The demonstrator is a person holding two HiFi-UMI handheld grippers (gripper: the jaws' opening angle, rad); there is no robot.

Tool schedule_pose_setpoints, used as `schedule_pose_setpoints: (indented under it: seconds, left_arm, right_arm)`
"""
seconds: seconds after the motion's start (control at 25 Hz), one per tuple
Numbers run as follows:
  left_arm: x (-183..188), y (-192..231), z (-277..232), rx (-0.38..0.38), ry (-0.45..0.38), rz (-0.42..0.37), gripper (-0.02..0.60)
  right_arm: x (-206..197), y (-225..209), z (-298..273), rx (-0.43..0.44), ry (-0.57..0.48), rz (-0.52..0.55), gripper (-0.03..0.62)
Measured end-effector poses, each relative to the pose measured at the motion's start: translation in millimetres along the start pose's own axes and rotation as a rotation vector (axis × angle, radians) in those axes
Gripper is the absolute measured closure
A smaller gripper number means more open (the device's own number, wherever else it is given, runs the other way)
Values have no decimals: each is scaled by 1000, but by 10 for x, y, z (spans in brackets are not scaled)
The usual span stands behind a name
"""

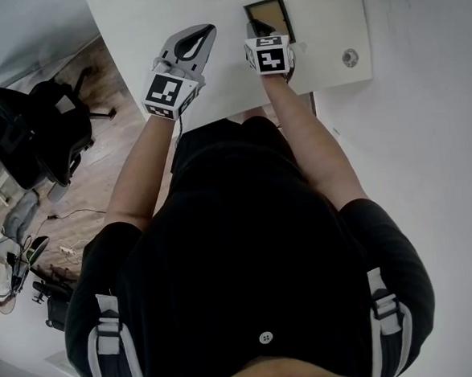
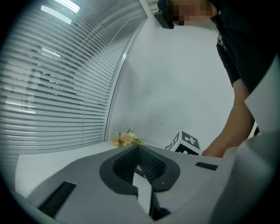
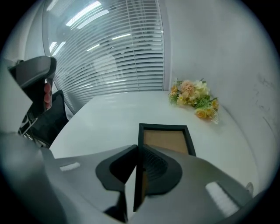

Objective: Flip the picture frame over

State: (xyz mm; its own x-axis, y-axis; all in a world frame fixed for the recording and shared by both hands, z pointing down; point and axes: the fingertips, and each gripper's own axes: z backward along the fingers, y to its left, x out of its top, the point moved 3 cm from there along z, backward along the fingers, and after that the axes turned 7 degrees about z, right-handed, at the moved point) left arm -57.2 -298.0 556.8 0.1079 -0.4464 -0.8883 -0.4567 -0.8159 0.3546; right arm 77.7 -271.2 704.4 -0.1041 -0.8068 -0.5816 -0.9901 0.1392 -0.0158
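- Your white table (image 1: 143, 13), upper frame: one picture frame (image 3: 166, 141), one bouquet (image 3: 194, 99); blinds (image 3: 118, 57) beyond.
- Your right gripper (image 3: 138, 148) pinches the frame's edge; left gripper (image 2: 136, 147) pressed together.

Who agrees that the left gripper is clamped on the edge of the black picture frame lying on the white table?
No: the right gripper is clamped on the edge of the black picture frame lying on the white table. The right gripper view shows the frame's side rail between its jaws.

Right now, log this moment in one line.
right tongs: shut on picture frame, lying on table | left tongs: shut, empty
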Motion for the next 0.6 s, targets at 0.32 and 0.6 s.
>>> schedule_pose_setpoints:
  seconds: [0.32,0.6]
  left_arm:
    - [154,-236,106,32,-39,-25,577]
    - [207,-429,249,74,-50,-52,577]
  right_arm:
    - [167,-12,302,83,-54,-58,543]
    - [206,53,529,170,-69,-94,544]
